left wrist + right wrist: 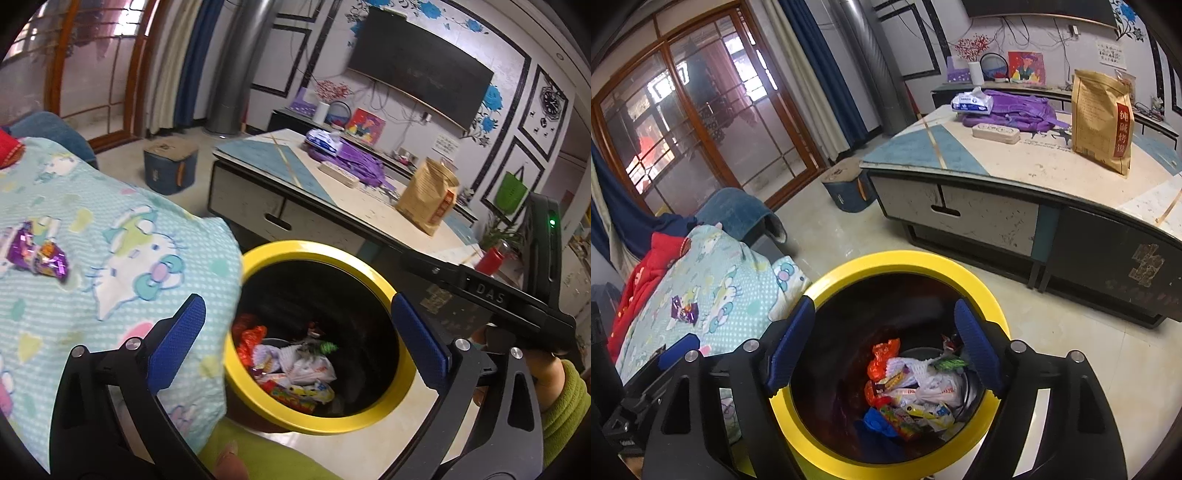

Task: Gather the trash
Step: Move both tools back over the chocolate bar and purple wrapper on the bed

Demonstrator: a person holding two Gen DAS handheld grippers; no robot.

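Observation:
A black bin with a yellow rim (369, 269) (975, 284) stands on the floor beside a bed. Inside it lie several wrappers and a white plastic bag (295, 369) (923, 384). A purple foil wrapper (38, 256) (684, 310) lies on the Hello Kitty blanket (110, 236) (731, 288). My left gripper (299, 339) is open and empty above the bin's left side. My right gripper (884, 350) is open and empty right over the bin mouth. The right gripper's body also shows in the left wrist view (491, 295).
A low coffee table (1015, 166) (332, 192) stands behind the bin with a brown paper bag (1102, 122), a purple backpack (1015, 107) and a tissue pack (971, 101). A blue storage stool (847, 188) stands on the floor. Red clothing (646, 273) lies on the bed.

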